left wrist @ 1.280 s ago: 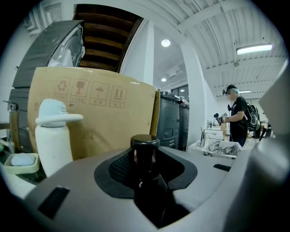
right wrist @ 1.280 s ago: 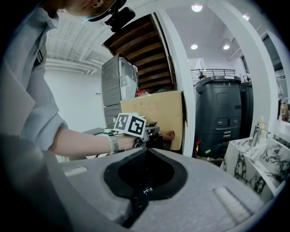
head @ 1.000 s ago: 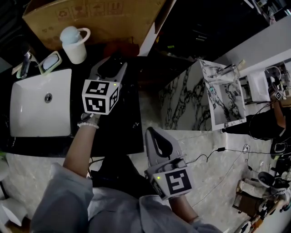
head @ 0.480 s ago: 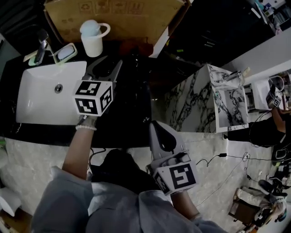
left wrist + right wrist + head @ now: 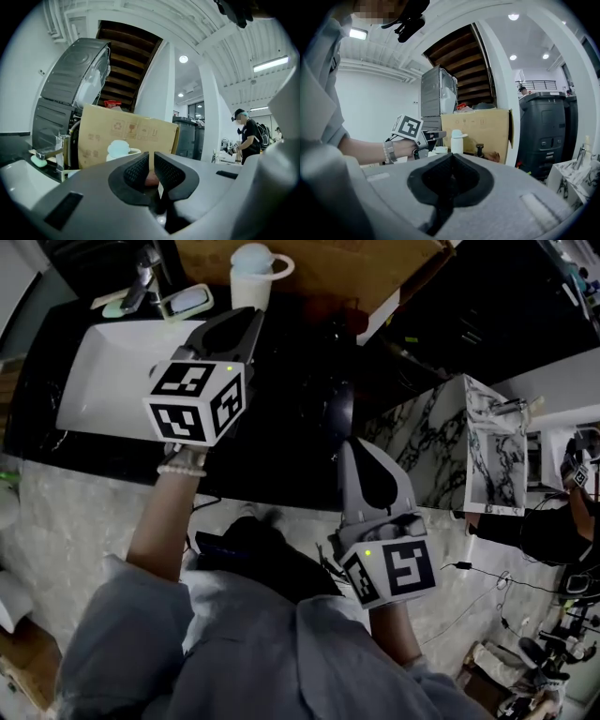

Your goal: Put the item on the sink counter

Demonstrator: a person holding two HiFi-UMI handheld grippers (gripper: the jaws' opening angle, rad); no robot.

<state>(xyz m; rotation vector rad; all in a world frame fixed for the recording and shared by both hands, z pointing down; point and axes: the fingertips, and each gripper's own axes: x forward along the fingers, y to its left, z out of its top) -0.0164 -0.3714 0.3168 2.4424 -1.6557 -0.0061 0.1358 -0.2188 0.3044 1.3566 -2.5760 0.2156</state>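
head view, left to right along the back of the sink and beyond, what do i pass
faucet → soap dish → white lidded cup → marble-patterned counter

Glossy white sink (image 5: 98, 367), matt cardboard box (image 5: 356, 266)

Mug (image 5: 251, 273) stands behind the sink (image 5: 108, 376), before the box (image 5: 375, 268).

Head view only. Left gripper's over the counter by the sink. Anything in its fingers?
Observer: No. In the left gripper view, the left gripper has just been closing its fingers. A thin slit shows, with nothing between them.
Operator: Right one?
Observer: The right gripper has its fingers shut together, empty.
Operator: Behind the cardboard box?
Observer: A tall grey appliance, below a wooden staircase.
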